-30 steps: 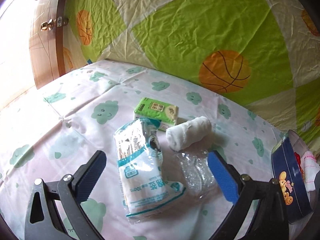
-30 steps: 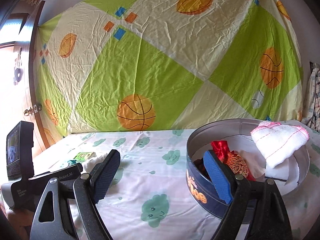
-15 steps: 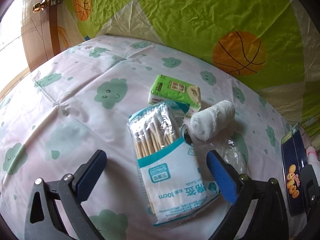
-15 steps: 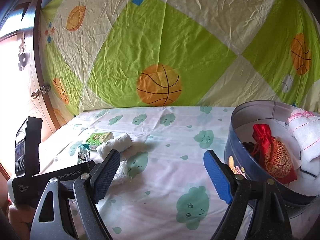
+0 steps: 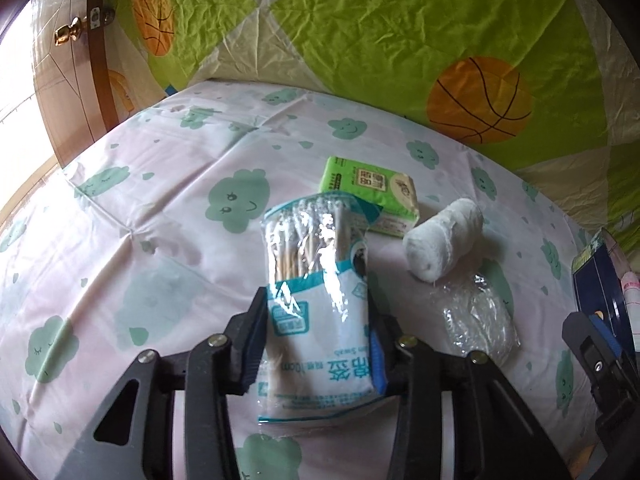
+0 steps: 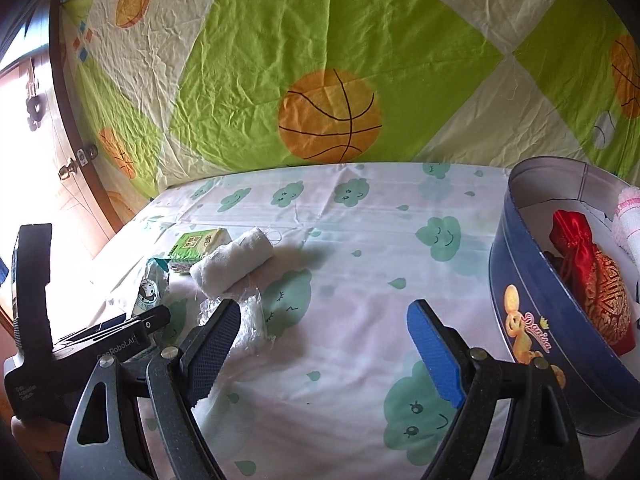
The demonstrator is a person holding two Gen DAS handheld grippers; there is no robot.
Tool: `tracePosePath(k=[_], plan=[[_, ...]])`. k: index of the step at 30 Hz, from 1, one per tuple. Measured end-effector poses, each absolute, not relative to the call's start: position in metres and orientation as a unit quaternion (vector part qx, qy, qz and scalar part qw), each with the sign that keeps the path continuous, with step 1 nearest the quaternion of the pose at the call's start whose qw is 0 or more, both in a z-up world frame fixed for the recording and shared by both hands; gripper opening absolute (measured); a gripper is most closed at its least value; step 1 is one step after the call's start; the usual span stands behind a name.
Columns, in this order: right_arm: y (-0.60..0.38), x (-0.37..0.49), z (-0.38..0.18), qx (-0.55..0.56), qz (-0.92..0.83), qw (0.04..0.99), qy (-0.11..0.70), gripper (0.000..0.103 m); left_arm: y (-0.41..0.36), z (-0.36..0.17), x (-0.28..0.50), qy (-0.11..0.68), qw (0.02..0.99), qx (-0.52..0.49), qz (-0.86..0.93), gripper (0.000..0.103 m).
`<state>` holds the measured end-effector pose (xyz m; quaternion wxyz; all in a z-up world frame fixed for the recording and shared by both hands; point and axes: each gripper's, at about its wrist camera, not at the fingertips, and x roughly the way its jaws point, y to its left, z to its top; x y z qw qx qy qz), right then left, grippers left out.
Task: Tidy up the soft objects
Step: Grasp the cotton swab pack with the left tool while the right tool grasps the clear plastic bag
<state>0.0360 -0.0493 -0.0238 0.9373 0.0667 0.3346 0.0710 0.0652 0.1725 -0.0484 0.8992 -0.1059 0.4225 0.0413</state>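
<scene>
My left gripper (image 5: 316, 344) is shut on a clear and teal bag of cotton swabs (image 5: 316, 280), pinching its lower half on the cloud-print sheet. Beyond it lie a green tissue pack (image 5: 370, 196), a white gauze roll (image 5: 442, 240) and a crumpled clear plastic bag (image 5: 478, 322). My right gripper (image 6: 320, 344) is open and empty over the sheet, left of a round blue tin (image 6: 536, 320). The tin holds a red satin pouch (image 6: 588, 276) and a white and pink cloth (image 6: 632, 220). The gauze roll (image 6: 232, 266) and tissue pack (image 6: 198, 244) also show in the right wrist view.
A green and cream basketball-print sheet (image 6: 332, 80) hangs behind the bed. A wooden door with a brass knob (image 5: 66, 34) stands at the left. The left gripper's body (image 6: 80, 344) shows at the lower left of the right wrist view. The tin's edge (image 5: 596, 280) shows at the right.
My left gripper has moved forward and closed on the cotton swab bag. My right gripper has swung left, so the tin now sits further right in its view.
</scene>
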Motion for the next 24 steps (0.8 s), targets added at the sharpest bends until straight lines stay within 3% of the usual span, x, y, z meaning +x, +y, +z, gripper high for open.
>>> tracePosePath(k=[16,20,22,23,24], plan=[[0.028,0.070,-0.047,-0.013,0.144,0.897,0.418,0.087,0.201,-0.032,0.052,0.350,0.921,-0.146,0.093,0.036],[0.041,0.076,-0.054,-0.040,0.147,0.885,0.440,0.080,0.203,-0.030,0.051,0.339,0.924,-0.148,0.099,0.036],[0.041,0.075,-0.054,-0.045,0.139,0.886,0.440,0.067,0.203,-0.030,0.051,0.338,0.924,-0.146,0.099,0.035],[0.040,0.075,-0.053,-0.043,0.132,0.888,0.438,0.055,0.202,-0.030,0.051,0.338,0.924,-0.146,0.098,0.035],[0.036,0.074,-0.052,-0.039,0.128,0.891,0.435,0.054,0.202,-0.030,0.051,0.339,0.924,-0.146,0.099,0.035]])
